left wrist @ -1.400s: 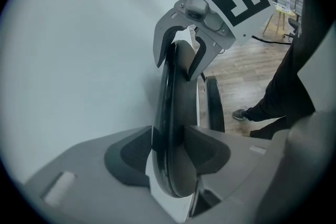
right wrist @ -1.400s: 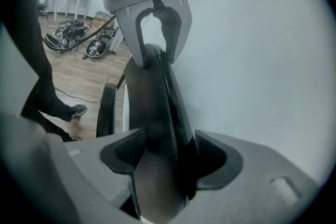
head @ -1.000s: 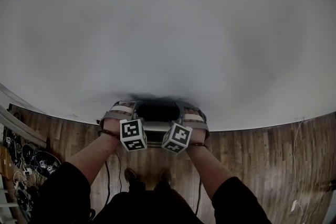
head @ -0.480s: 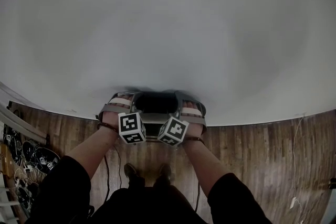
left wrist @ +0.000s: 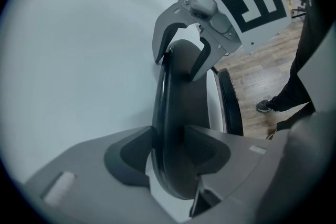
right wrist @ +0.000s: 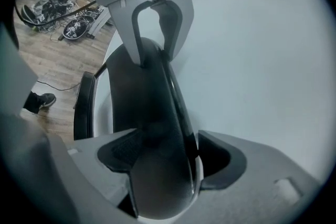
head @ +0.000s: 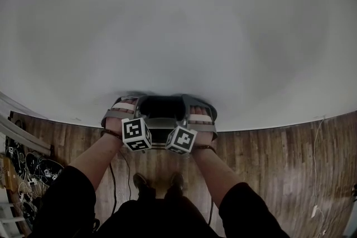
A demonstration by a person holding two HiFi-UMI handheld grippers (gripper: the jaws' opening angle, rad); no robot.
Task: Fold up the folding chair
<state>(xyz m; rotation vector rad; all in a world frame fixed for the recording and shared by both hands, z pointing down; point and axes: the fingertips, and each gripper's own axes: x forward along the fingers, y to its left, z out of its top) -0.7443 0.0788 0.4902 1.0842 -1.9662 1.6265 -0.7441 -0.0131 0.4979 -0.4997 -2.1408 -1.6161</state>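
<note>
Both grippers are on the dark, curved-backed folding chair [head: 162, 108], which stands close against the plain white wall [head: 178, 25], straight ahead of the person's dark shoes [head: 139, 182] on the brown wooden plank floor [head: 268, 147]. The left gripper [left wrist: 167, 152] has its jaws clamped on the chair's rounded top edge, a ribbed pad pressing on each side of the dark rim. Across from it, the right gripper [right wrist: 163, 157] straddles the same edge. Its jaws have just been opening and now stand at their widest, with the chair back filling the gap between them. The pad on the floor side lies against the dark panel, while the pad on the wall side looks just clear of the glossy rim. In both gripper views a second dark bar of the chair runs beside the back. A tangle of black cables [head: 22, 167] lies on the floor, far left.
</note>
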